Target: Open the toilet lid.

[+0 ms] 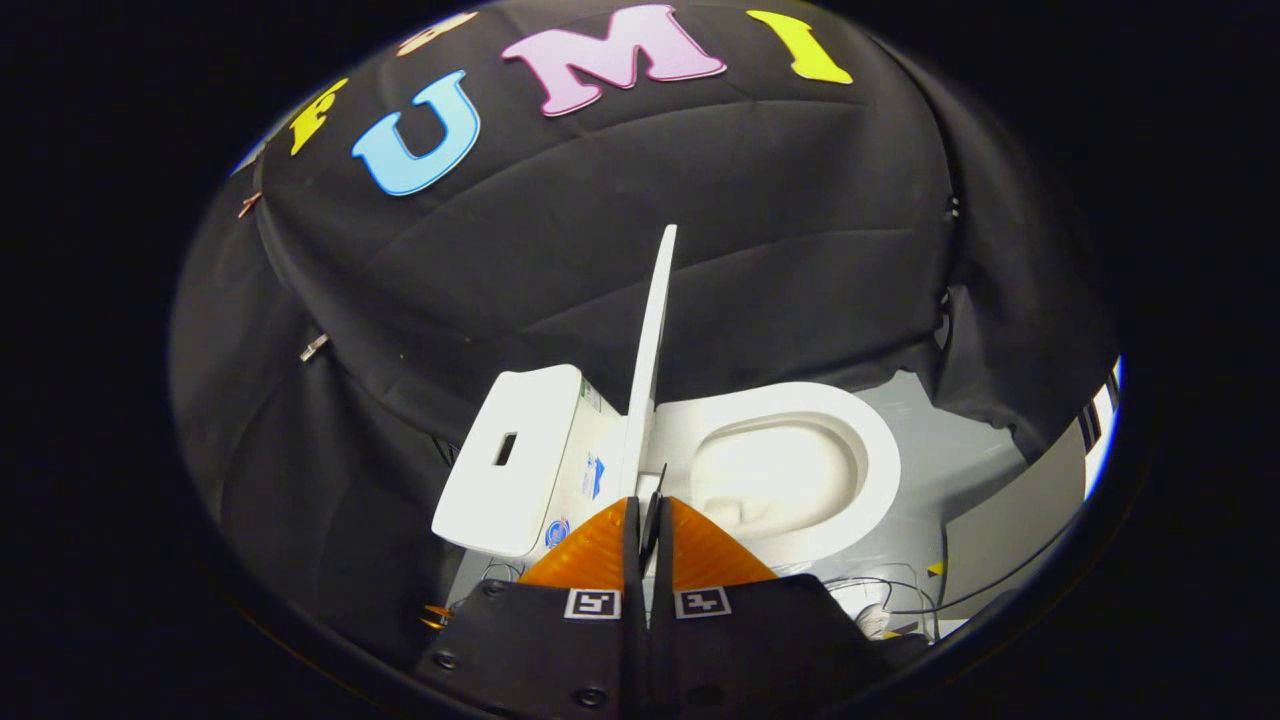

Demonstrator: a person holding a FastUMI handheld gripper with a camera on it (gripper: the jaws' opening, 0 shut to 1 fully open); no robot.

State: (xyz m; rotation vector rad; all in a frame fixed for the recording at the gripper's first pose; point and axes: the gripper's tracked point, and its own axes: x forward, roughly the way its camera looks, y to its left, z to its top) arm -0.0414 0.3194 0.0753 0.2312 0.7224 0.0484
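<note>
A white toilet stands just beyond my fingers, seen from its side. Its lid point(652, 340) is raised upright and shows edge-on as a thin white slab between the tank point(515, 455) and the open seat point(860, 440). The bowl point(780, 470) lies uncovered to the right of the lid. My gripper point(648, 505) is shut, its fingertips pressed together with nothing between them, a little short of the lid's lower end.
Black cloth wall hangs behind and to the left of the toilet. Grey floor point(945, 460) shows to the right of the bowl, with a grey panel point(1010, 530) nearby. Thin cables point(880, 600) lie on the floor by the right finger.
</note>
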